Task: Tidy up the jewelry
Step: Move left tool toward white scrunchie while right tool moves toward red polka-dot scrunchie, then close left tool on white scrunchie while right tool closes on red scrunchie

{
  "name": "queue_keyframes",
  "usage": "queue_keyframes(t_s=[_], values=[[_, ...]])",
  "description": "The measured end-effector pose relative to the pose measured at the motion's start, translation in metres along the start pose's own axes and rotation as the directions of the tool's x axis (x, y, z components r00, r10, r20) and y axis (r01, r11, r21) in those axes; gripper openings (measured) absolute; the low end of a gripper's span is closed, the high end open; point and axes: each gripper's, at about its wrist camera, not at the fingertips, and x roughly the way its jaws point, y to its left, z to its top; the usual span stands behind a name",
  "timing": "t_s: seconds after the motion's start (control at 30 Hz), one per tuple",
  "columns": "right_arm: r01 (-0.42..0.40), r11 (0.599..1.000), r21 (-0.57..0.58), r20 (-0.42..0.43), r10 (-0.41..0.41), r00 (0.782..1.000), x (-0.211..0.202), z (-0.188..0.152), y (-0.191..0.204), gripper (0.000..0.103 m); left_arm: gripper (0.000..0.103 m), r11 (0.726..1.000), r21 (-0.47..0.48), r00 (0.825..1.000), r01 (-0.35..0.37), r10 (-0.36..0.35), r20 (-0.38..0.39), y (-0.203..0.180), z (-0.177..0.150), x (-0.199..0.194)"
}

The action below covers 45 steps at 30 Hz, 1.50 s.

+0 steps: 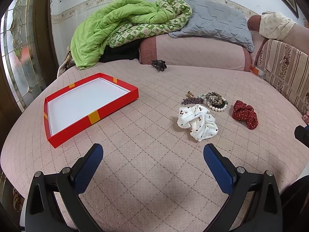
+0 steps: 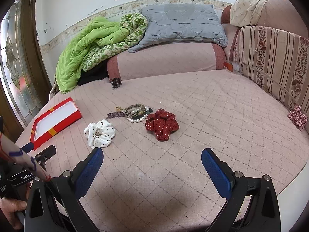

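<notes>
A shallow red box (image 1: 115, 99) (image 2: 63, 122) with a white floor lies empty on the pink quilted bed, left of the jewelry. A white cherry-print scrunchie (image 1: 198, 122) (image 2: 100, 133), a dark red dotted scrunchie (image 1: 245, 114) (image 2: 162, 124), a pearl bracelet (image 1: 217, 107) (image 2: 136, 119) tangled with a leopard band, and a purple leaf clip (image 1: 192, 101) (image 2: 115, 115) lie together. A dark claw clip (image 1: 158, 65) (image 2: 115, 82) sits farther back. My left gripper (image 1: 153, 154) and right gripper (image 2: 151, 158) both hover open above the bed, holding nothing.
A green quilt (image 1: 115, 27), a grey pillow (image 1: 214, 21) and a pink bolster (image 1: 193, 52) pile up at the back. A striped cushion (image 2: 274, 58) lines the right side, with a checked scrunchie (image 2: 298, 117) against it. A hand (image 2: 11, 210) grips the left tool.
</notes>
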Motion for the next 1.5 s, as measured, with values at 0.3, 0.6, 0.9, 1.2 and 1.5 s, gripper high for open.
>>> queue_keyframes(t_s=[0.3, 0.6, 0.9, 1.2, 1.5], values=[[0.001, 1.000, 0.020, -0.008, 0.000, 1.000, 0.011, 0.006, -0.004, 0.103, 0.103, 1.000, -0.001, 1.000, 0.009, -0.009, -0.030, -0.004, 0.001, 0.011], [-0.003, 1.000, 0.014, -0.013, 0.003, 1.000, 0.023, 0.013, -0.003, 0.103, 0.103, 1.000, -0.004, 0.998, 0.012, -0.012, -0.057, -0.006, 0.005, 0.025], [-0.002, 0.999, 0.036, -0.026, 0.003, 1.000, 0.038, 0.021, -0.007, 0.103, 0.103, 1.000, -0.011, 0.997, 0.015, -0.016, -0.071, -0.007, 0.011, 0.038], [0.004, 0.999, 0.053, -0.045, -0.002, 0.999, 0.053, 0.026, -0.013, 0.103, 0.103, 0.999, -0.012, 0.996, 0.032, -0.033, -0.080, -0.016, 0.020, 0.050], [0.009, 0.996, 0.089, -0.083, -0.001, 0.997, 0.071, 0.031, -0.021, 0.103, 0.103, 0.999, -0.011, 0.994, 0.047, -0.048, -0.093, -0.024, 0.027, 0.064]])
